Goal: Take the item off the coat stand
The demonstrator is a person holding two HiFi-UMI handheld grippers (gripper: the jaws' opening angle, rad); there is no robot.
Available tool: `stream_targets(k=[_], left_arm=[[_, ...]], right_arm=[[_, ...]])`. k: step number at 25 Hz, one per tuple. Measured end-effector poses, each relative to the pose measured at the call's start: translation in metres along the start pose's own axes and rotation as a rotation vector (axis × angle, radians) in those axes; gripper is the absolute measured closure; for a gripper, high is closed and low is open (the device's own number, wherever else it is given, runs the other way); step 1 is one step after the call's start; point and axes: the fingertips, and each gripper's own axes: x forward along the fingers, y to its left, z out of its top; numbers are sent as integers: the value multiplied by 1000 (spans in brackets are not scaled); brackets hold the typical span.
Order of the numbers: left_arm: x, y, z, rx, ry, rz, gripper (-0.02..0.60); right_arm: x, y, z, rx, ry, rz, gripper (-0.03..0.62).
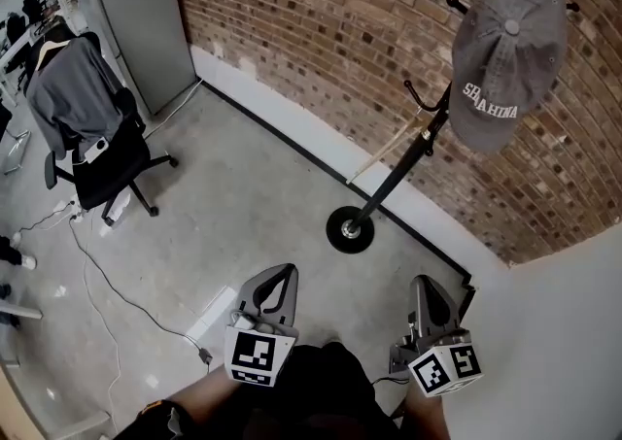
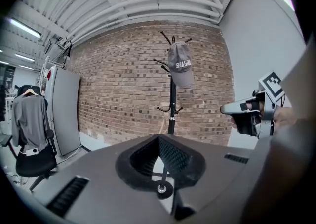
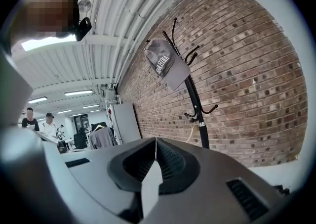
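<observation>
A grey cap (image 1: 507, 64) with white lettering hangs at the top of a black coat stand (image 1: 394, 176), whose round base (image 1: 350, 230) rests on the floor by the brick wall. Both grippers are held low, well short of the stand. My left gripper (image 1: 287, 273) is shut with nothing in it, and so is my right gripper (image 1: 429, 285). In the left gripper view the cap (image 2: 180, 65) is far ahead above the shut gripper (image 2: 159, 137), with the right gripper (image 2: 249, 111) off to the side. In the right gripper view the cap (image 3: 165, 60) hangs high above the shut gripper (image 3: 155, 140).
An office chair (image 1: 107, 171) draped with a grey garment (image 1: 73, 88) stands at the left by a grey cabinet (image 1: 141, 11). Cables (image 1: 97, 283) trail over the floor. A white wall (image 1: 573, 331) closes the right side. Two people (image 3: 39, 121) stand far off.
</observation>
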Motion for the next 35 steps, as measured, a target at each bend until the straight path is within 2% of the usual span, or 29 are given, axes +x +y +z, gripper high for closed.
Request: stream_targets(k=[4,8,17,18,19,20,25,35], left_arm=[[16,4,1,-4,4,63,555],[35,-4,7,-29,0,138,555],[86,-38,40,-34,-35,243,557],[89,-40,43,-31,-38,255,555],[92,-42,44,-30,-39,268,555],[94,-42,46,-30,-40,281,555],[96,-42,50,-19,-43,331,555],[76,-29,50,-20,-49,423,555]], right_arm=[[25,-20,9,17,-5,76,579],[45,-42,25,47,-12,199,579],[86,-93,97,91,-77,481,573],[90,-96,106,115,-84,520,552],[95,-99,114,141,-93,560,497],[98,-100,122,165,-105,597,471],[107,-106,164,211,-207,710,433],[99,-80,215,151,-383,907,431]])
